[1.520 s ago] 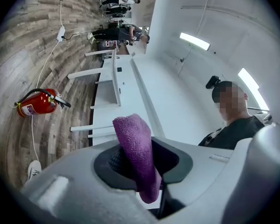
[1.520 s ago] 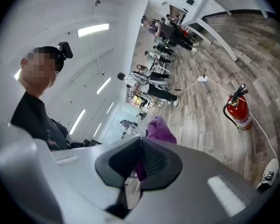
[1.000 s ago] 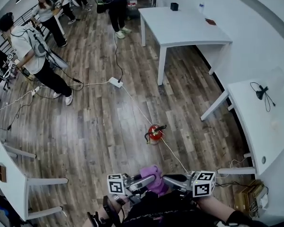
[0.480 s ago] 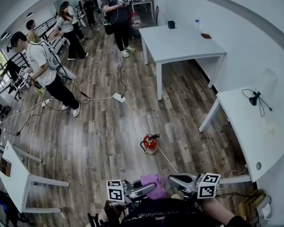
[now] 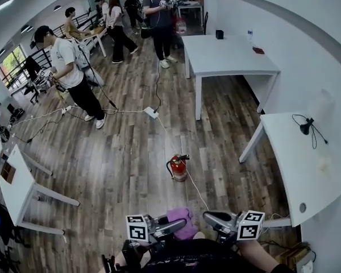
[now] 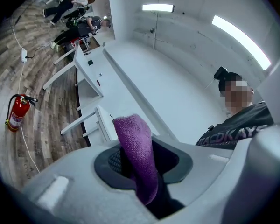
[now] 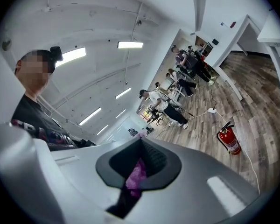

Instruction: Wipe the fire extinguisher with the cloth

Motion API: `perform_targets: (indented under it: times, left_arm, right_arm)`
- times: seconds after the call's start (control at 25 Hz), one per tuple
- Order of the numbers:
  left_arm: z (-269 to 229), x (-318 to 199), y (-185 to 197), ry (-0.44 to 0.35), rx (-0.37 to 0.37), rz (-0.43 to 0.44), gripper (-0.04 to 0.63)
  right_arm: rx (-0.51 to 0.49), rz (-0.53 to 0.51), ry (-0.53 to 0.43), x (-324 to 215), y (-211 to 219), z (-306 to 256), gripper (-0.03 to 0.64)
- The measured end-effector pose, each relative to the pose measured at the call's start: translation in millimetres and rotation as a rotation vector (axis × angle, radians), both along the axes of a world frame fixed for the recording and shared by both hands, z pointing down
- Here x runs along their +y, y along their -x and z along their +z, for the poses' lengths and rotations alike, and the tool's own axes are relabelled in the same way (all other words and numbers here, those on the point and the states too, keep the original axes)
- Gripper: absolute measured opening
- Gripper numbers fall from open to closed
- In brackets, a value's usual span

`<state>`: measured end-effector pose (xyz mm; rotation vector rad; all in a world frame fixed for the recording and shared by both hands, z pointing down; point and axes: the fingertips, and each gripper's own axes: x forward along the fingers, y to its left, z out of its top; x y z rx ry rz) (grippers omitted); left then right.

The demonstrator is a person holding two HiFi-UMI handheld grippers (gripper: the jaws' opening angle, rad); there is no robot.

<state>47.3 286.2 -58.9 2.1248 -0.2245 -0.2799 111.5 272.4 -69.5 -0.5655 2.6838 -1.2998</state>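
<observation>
- Purple cloth (image 6: 135, 148), nubby terry pile folded into a rounded tongue, pinched between the jaws of the left gripper (image 5: 183, 224) at the bottom of the head view.
- Right gripper (image 5: 207, 215) just beside it, jaws pressed together on a scrap of the same purple fabric.
- Fire extinguisher (image 5: 178, 168), a glossy red cylinder with black handle and hose, upright on the floor well ahead of both grippers and touched by neither.
- Floor (image 5: 125, 152) of grey-brown wood-grain planks; thin white cable (image 5: 196, 187) trailing past the extinguisher to a white power strip (image 5: 152, 112).
- Smooth grey moulded gripper shells with dark ribbed pads and a square-marked cube on each.
- Against a second ago: cloth lower and flatter between the grippers, more of the far room on show, the person in the white shirt (image 5: 68, 61) further right in frame — extinguisher on the same spot beside the cable.
- Count: one extinguisher, one cloth, two grippers, three white tables (image 5: 230, 58) close by, at least five people in the room beyond.
</observation>
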Motion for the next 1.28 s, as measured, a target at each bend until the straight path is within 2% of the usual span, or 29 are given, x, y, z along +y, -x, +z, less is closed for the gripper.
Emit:
perform_targets:
  times: [0.16, 0.32, 0.6, 0.96, 1.28]
  left_arm:
    - [2, 15, -8, 0.024, 0.029, -0.05, 0.089]
    - [-4, 16, -11, 0.008, 0.038, -0.052, 0.089]
    - [-12, 12, 3, -0.017, 0.014, -0.061, 0.089]
    - [-10, 16, 7, -0.01, 0.007, -0.062, 0.089]
    - [-8, 20, 14, 0.0, 0.012, -0.115, 0.089]
  right_arm:
    - [0.022, -0.056, 0.004, 22, -6, 3, 0.003]
    - [0.022, -0.043, 0.004, 22, -9, 1, 0.003]
    - [0.01, -0.028, -0.004, 21, -2, -4, 0.004]
    - [0.034, -0.075, -0.025, 28, 13, -5, 0.003]
    - [0.039, -0.095, -0.038, 33, 14, -4, 0.003]
